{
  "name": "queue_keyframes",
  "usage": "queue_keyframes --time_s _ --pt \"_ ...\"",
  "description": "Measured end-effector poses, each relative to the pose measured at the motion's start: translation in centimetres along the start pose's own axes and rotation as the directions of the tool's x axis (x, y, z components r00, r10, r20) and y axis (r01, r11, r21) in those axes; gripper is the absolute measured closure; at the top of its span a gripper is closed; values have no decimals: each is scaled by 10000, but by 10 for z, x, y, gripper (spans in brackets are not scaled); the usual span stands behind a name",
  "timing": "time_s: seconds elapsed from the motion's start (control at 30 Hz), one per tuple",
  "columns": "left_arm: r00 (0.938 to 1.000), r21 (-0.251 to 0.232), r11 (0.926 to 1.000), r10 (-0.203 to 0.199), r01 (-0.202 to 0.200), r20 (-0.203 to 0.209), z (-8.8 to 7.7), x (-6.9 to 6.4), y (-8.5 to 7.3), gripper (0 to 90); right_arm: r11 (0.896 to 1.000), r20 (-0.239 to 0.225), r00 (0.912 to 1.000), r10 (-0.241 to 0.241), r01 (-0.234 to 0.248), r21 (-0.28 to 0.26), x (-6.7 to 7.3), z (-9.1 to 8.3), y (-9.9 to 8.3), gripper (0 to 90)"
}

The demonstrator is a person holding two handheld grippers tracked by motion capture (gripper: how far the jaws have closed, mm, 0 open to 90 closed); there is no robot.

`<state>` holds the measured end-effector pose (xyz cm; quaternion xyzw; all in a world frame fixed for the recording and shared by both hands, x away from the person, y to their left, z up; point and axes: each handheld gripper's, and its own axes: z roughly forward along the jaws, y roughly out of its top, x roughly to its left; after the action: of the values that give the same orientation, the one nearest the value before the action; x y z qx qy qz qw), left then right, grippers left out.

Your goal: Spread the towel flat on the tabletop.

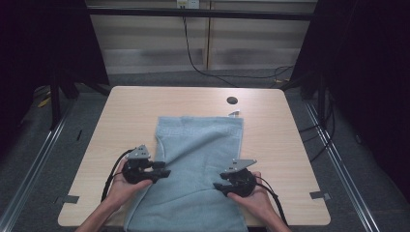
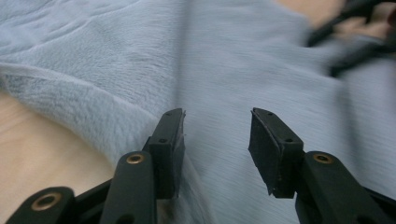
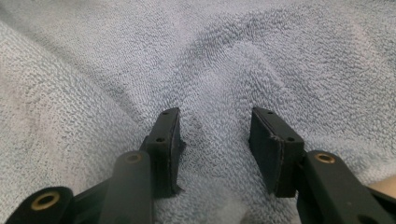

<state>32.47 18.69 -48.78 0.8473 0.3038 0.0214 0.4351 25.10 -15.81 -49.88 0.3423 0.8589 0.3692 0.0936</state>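
Cloth lay in the middle of the bench (image 1: 125, 111): a soft blue towel (image 1: 200, 145), its near end hanging off the front edge. On the left, the left hand-held gripper (image 1: 162, 173) sat at the towel's side edge, jaws spread and holding nothing. On the right, the right hand-held gripper (image 1: 218, 186) rested on the towel, jaws spread too. A pinch might catch only the top layer, so the towel could bunch or slide off. Bare wood on both sides left room to move.
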Motion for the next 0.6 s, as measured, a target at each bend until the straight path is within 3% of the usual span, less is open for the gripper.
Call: queue_keyframes --time_s 0.07,0.17,0.27,0.3,0.37,0.5,0.6 --pt "9982 187 9998 67 -56 -603 1 5 -3 552 9998 -109 9998 180 -181 -127 2 -5 -6 541" --pt "9932 211 9997 -124 149 -1155 -7 13 -10 553 9995 -126 9995 282 -283 -114 4 -12 -13 543" --pt "9812 305 9986 -356 422 -1895 -19 22 -20 546 9990 -47 9991 429 -430 -137 7 -19 -20 542" --pt "9812 305 9986 -356 422 -1895 -19 22 -20 546 9991 12 9991 420 -420 -62 8 -22 -22 541" --pt "9716 239 9963 -745 820 -2247 -31 31 -29 546 9990 -4 9991 432 -432 -59 11 -26 -26 538" --pt "9674 -123 9946 -1026 1026 -2316 -44 36 -36 549 9982 -42 9982 602 -602 44 14 -33 -32 517" --pt "9653 -196 9956 -931 911 -2438 -51 34 -37 552 9971 -63 9971 752 -751 98 14 -37 -35 496"
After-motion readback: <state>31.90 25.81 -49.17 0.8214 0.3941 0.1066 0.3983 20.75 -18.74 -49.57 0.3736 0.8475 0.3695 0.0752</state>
